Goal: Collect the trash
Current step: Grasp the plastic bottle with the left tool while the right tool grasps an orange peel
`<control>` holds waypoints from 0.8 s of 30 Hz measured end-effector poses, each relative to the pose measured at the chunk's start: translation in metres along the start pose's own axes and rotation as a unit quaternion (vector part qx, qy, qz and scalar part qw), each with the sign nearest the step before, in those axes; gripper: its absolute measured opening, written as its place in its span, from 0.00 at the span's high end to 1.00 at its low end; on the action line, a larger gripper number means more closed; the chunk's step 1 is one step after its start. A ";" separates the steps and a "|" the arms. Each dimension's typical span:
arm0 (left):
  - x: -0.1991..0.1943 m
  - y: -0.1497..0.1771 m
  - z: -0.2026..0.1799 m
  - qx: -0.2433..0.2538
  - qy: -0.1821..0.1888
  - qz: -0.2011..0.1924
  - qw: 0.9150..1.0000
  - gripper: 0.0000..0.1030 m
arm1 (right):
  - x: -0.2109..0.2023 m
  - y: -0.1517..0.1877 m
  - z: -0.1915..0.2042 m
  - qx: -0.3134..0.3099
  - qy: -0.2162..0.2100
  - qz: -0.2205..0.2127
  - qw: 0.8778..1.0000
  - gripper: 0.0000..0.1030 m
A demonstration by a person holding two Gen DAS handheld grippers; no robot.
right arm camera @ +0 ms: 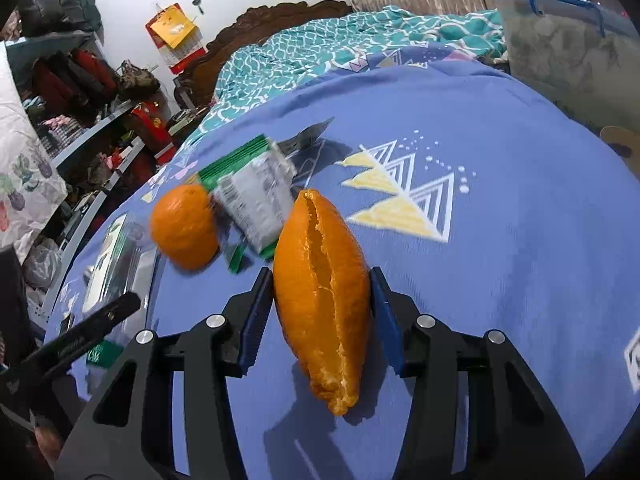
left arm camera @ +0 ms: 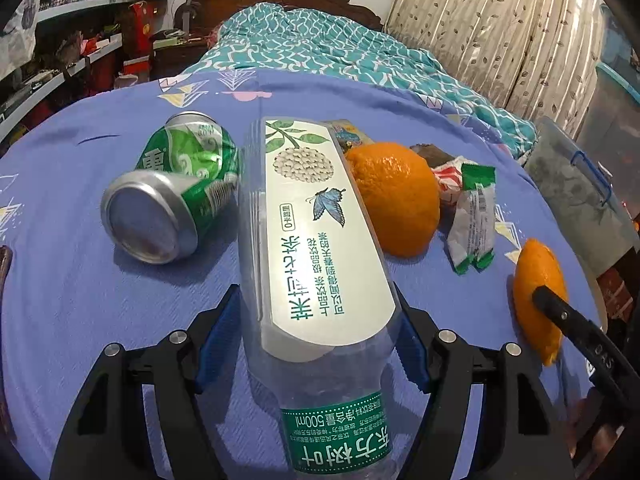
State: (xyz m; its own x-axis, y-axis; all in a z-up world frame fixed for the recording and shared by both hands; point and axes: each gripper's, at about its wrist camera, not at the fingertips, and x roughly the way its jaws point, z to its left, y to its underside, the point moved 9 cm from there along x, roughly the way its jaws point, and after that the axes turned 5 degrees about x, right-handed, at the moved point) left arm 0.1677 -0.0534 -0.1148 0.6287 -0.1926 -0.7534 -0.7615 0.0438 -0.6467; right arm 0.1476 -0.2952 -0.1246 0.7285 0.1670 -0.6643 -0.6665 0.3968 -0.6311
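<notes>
Bottle first: the plastic tea bottle (left arm camera: 320, 240) lies on its side on the blue bedsheet (left arm camera: 100, 320), long axis running straight away from my left gripper (left arm camera: 318, 344), neck end toward me, base toward the quilt; both blue pads (left arm camera: 218, 344) sit flush against its flanks just above the green neck label, so I read the tongs as clamped on the bottle; crushed green can (left arm camera: 176, 188) lies just left of the bottle, a whole orange (left arm camera: 396, 200) touches its right side, the snack wrapper (left arm camera: 474, 220) beyond that.

Right gripper (right arm camera: 320, 320) straddles the orange peel (right arm camera: 322, 300), well right of the bottle; peel's long axis also runs along the fingers, split side up; both pads look pressed to its sides, so clamped on the peel, I judge.

Each hand nearest its own piece; next move, I reckon, is a straight lift; clear storage bin (right arm camera: 568, 40) stands far right of the bottle.
</notes>
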 end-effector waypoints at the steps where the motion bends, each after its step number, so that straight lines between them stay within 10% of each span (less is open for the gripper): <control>1: -0.002 0.003 0.000 0.004 -0.002 0.000 1.000 0.36 | -0.001 0.002 0.001 -0.004 -0.003 0.002 1.000 0.51; 24: -0.007 0.015 0.003 0.015 -0.026 0.017 0.999 0.16 | 0.006 0.017 0.009 -0.024 -0.007 0.034 0.999 0.20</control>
State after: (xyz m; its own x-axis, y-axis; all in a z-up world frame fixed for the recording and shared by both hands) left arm 0.1524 -0.0486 -0.1194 0.6110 -0.1396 -0.7792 -0.7775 0.0791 -0.6238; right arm 0.1418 -0.2795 -0.1353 0.6827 0.2044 -0.7015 -0.7216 0.3395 -0.6034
